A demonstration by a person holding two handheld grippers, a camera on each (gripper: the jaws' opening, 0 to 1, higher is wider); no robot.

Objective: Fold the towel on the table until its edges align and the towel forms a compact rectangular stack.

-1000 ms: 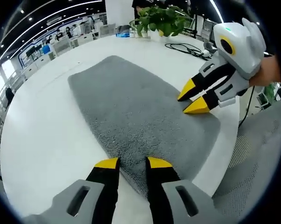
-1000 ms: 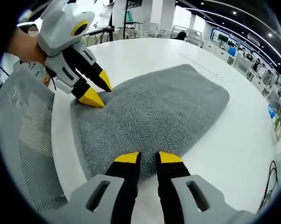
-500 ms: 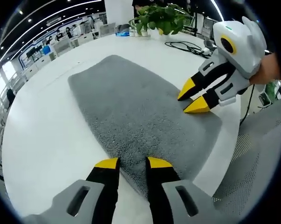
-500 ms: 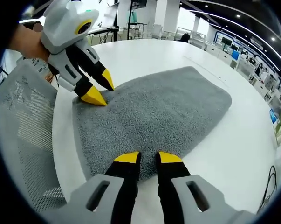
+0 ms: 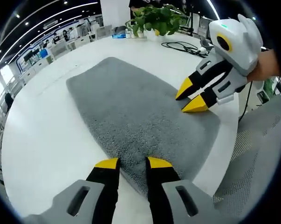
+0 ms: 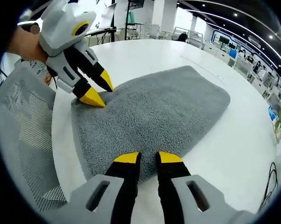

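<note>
A grey towel (image 5: 131,107) lies flat on the white table (image 5: 42,140), and I also see the towel (image 6: 163,112) from the opposite corner. My left gripper (image 5: 133,163) is open, with its yellow tips astride the towel's near corner edge. The same left gripper (image 6: 99,89) shows in the right gripper view at the towel's far-left corner, jaws apart, the lower tip resting on the fabric. My right gripper (image 6: 148,157) is open over the near edge of the towel. In the left gripper view the right gripper (image 5: 190,98) comes in from the right, its tips spread at the towel's right edge.
A potted plant (image 5: 156,18) and a black cable (image 5: 184,46) sit at the far side of the table. A grey mesh chair (image 6: 23,140) stands close against the table's edge, also seen as the chair (image 5: 252,163). A hand (image 5: 270,65) holds the right gripper.
Both grippers stay at their towel corners with jaws unchanged. Only the views have shifted slightly; the towel lies as before.
</note>
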